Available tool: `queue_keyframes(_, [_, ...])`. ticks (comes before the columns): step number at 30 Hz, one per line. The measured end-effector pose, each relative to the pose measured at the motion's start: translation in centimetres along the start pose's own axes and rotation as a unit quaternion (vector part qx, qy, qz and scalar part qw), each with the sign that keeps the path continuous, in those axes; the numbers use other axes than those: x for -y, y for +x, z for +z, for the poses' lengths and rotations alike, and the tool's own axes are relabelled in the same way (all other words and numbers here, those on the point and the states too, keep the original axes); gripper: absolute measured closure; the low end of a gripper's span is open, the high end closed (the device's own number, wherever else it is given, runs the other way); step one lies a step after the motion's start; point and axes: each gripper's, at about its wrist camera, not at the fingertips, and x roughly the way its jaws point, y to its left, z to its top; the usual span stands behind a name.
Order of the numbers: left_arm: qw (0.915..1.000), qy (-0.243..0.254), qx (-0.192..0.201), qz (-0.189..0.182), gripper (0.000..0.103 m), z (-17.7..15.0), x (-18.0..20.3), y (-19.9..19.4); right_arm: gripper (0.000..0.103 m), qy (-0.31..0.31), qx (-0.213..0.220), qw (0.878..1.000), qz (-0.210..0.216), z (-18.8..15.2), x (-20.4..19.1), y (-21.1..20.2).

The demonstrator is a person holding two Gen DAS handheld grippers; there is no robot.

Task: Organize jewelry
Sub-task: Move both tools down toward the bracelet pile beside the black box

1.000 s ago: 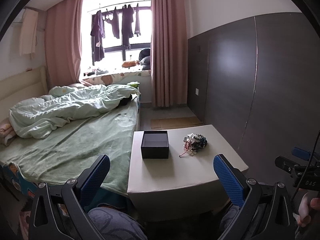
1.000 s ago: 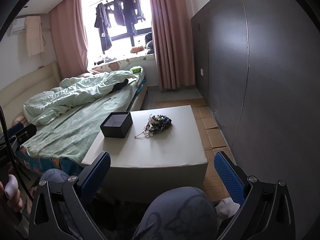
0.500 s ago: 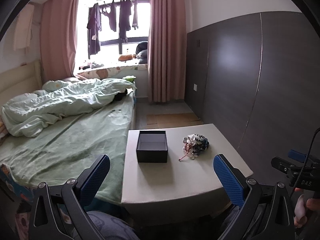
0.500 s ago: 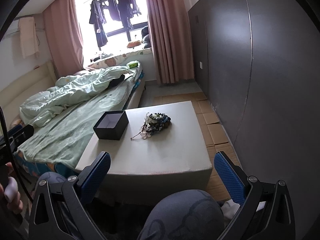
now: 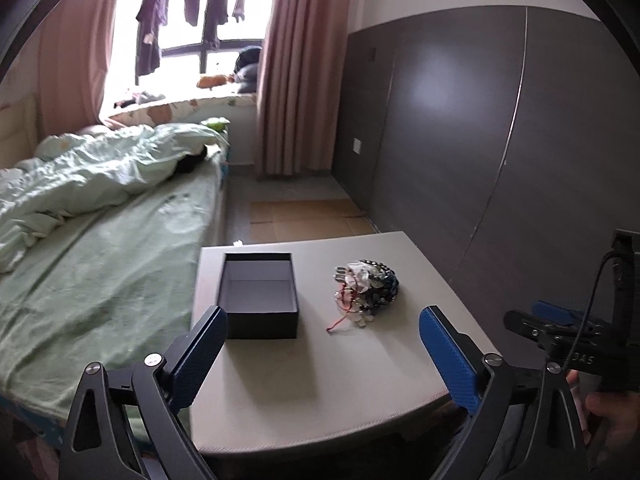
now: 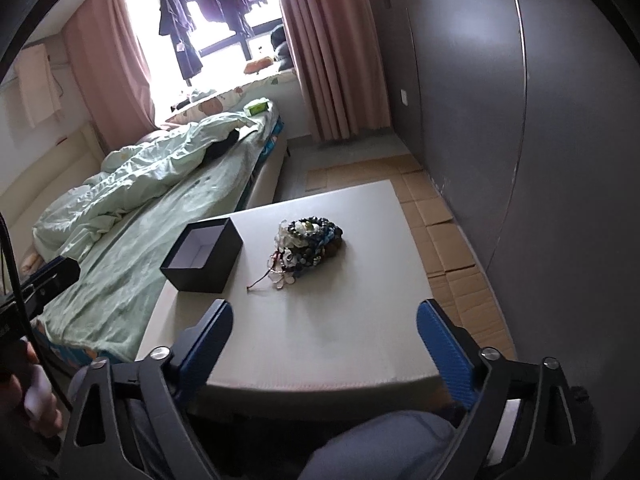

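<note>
A tangled pile of beaded jewelry (image 5: 365, 292) lies on the low white table (image 5: 328, 380); it also shows in the right wrist view (image 6: 306, 246). An open, empty black box (image 5: 259, 295) stands to its left, seen also in the right wrist view (image 6: 204, 254). My left gripper (image 5: 322, 330) is open and empty, over the table's near part, short of both. My right gripper (image 6: 324, 320) is open and empty, over the near edge of the table (image 6: 320, 340), short of the pile.
A bed with green sheets (image 5: 100, 264) adjoins the table on the left. A dark panelled wall (image 5: 500, 140) runs along the right. Cardboard sheets (image 6: 452, 240) cover the floor beside the table. My right gripper's body (image 5: 568, 340) shows at the left view's right edge.
Both grippers have moved forward and down toward the table; the box and the jewelry pile look larger and closer. Both stay open and empty.
</note>
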Motion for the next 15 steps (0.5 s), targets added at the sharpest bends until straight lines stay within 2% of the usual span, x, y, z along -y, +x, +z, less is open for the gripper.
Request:
queue_keyframes(6, [0.9992, -0.004, -0.027, -0.029, 0.017, 1.2, 0.3, 3.9, 0.021, 0.022, -0.019, 1.0, 0.011, 1.0, 1.3, 3.2])
queue_keyframes(12, [0.9969, 0.003, -0.054, -0.057, 0.02, 2.2, 1.0, 7.6, 0.021, 0.047, -0.032, 0.998, 0.027, 2.0, 2.6, 6.3])
queue_keyframes(15, [0.995, 0.003, -0.07, -0.07, 0.026, 2.5, 1.3, 9.7, 0.025, 0.059, -0.04, 0.997, 0.036, 2.6, 3.2, 8.2])
